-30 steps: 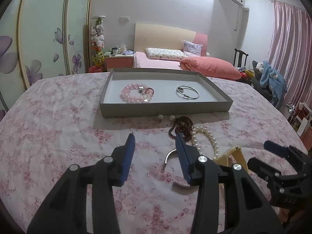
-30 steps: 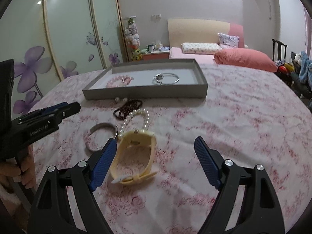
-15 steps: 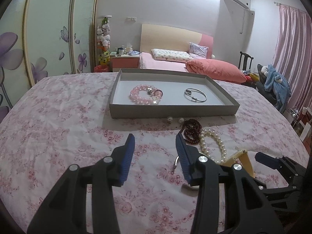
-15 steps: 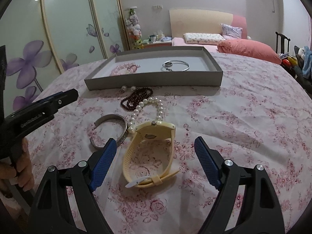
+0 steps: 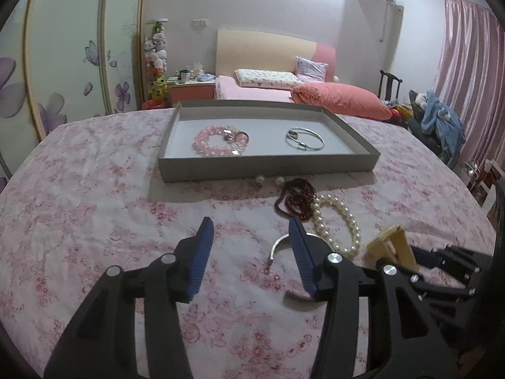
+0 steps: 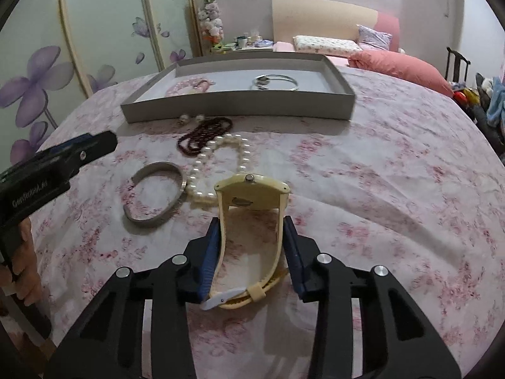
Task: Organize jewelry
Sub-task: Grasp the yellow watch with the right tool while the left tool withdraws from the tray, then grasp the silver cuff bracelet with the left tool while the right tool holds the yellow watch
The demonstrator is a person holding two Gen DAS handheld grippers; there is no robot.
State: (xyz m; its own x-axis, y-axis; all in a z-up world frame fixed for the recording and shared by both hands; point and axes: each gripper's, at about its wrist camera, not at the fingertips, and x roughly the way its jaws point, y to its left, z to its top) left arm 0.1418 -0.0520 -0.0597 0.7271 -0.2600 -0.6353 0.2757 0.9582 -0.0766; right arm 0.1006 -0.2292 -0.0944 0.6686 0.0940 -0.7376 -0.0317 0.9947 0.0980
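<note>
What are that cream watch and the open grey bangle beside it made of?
The watch looks like smooth, matte cream plastic or rubber: its strap flexes between the right gripper, whose jaws have just closed onto it. The bangle looks like brushed grey metal, possibly steel, with a dull sheen and a rigid open gap.

Standing on edge on the floral cloth: a cream watch (image 6: 252, 189), face away, strap pinched between blue pads. Lying just beyond it: a white pearl bracelet (image 6: 221, 164), a dark red bead strand (image 6: 205, 134), an open silver cuff (image 6: 157, 194) and two pearl earrings (image 6: 191, 119). Resting inside the grey tray (image 6: 240, 109): a pink bead bracelet (image 5: 221, 140) and a silver bangle (image 5: 304, 139).
</note>
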